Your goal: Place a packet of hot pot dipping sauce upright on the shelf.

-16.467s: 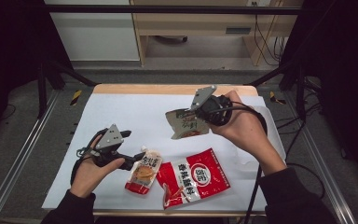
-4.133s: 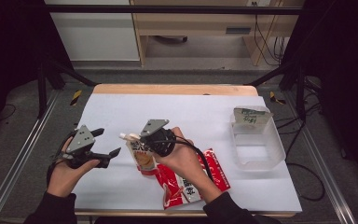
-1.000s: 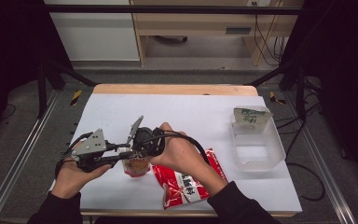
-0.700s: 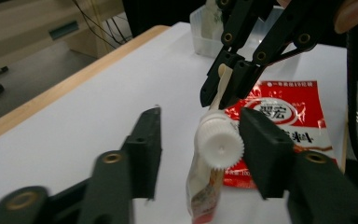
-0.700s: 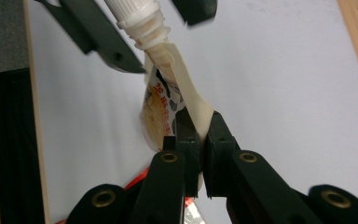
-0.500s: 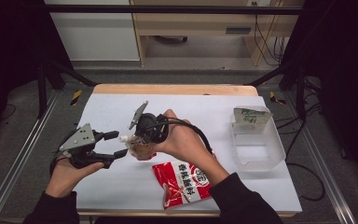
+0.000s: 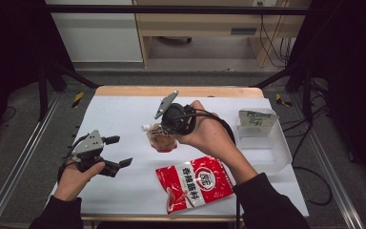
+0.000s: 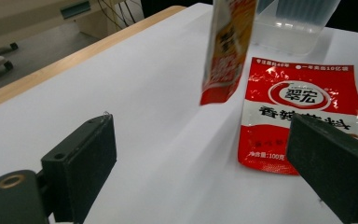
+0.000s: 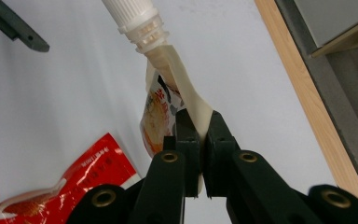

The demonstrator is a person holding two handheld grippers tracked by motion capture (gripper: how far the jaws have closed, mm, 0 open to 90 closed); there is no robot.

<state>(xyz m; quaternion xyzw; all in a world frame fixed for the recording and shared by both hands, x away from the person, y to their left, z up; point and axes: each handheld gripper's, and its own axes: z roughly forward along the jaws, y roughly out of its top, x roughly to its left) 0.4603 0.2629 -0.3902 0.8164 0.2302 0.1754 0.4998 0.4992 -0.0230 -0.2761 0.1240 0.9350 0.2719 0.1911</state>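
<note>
I had the spouted pouch (image 7: 161,139) pinched near its top edge in the right gripper (image 9: 198,135), fingers pressed tight on the folded film, and it hung clear of the worktop (image 7: 124,114) with its white cap (image 9: 131,15) pointing away from me. In the left gripper view the same pouch dangled upright above the white surface, just beyond the red sachet (image 8: 303,112) that lay flat.

The left gripper (image 8: 200,158) had just been opening: its fingers stood spread wide with nothing between them, low over the near-left part of the worktop and well apart from the pouch.

I judged this to be the carry step, the pouch handed over to the right side and ready to travel. The clear tub (image 7: 262,143) sat at the right end of the worktop with a pale green packet (image 7: 252,119) already leaning in it, so the next move called for swinging the right hand across, over the red sachet without snagging it, lowering the pouch inside the tub's rim, and only then letting go. The thin pinch on the film could slip if I swung too fast.
</note>
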